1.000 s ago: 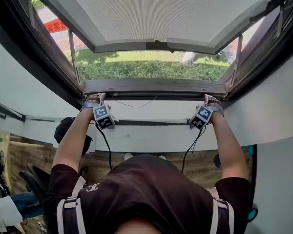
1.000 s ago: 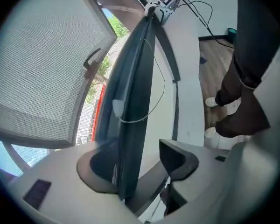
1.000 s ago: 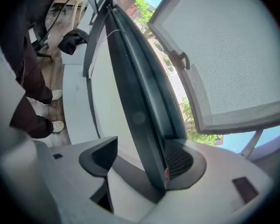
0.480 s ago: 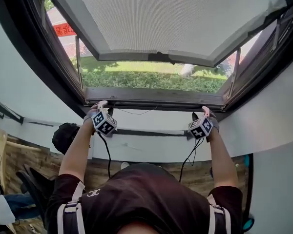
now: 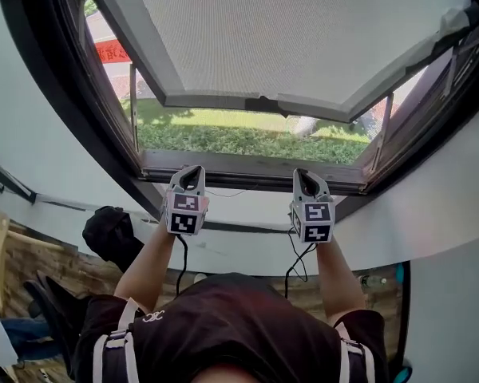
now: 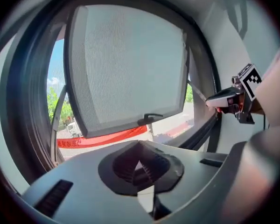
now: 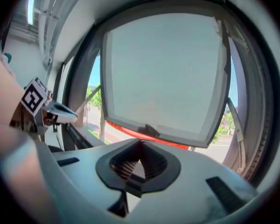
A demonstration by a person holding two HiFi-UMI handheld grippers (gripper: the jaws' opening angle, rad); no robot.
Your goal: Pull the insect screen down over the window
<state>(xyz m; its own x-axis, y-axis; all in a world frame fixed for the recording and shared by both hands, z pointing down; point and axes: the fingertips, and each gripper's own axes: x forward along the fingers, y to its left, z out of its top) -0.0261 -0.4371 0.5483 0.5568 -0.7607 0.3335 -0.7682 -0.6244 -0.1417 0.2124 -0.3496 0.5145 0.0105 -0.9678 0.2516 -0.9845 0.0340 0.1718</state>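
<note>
The insect screen (image 5: 303,30) is a grey-framed mesh panel that fills the upper part of the window opening. A dark handle (image 5: 265,102) sits at the middle of its lower edge. The strip of window below that edge is uncovered. My left gripper (image 5: 193,168) and right gripper (image 5: 305,173) are raised side by side in front of the sill (image 5: 247,170), both pointing up and shut on nothing. In the left gripper view, the closed jaws (image 6: 141,155) aim at the screen (image 6: 130,64) and its handle (image 6: 149,119). In the right gripper view, the shut jaws (image 7: 139,155) face the handle (image 7: 149,130).
Black window frame (image 5: 40,86) and stay arms (image 5: 133,106) flank the opening. Grass and a hedge (image 5: 239,138) lie outside, with a red banner (image 5: 112,50) at the left. A black bag (image 5: 108,234) sits low on the left, by the white wall.
Both grippers have come off the window's lower frame, drawn in toward the middle and turned upward. Their jaws have gone from open to shut.
</note>
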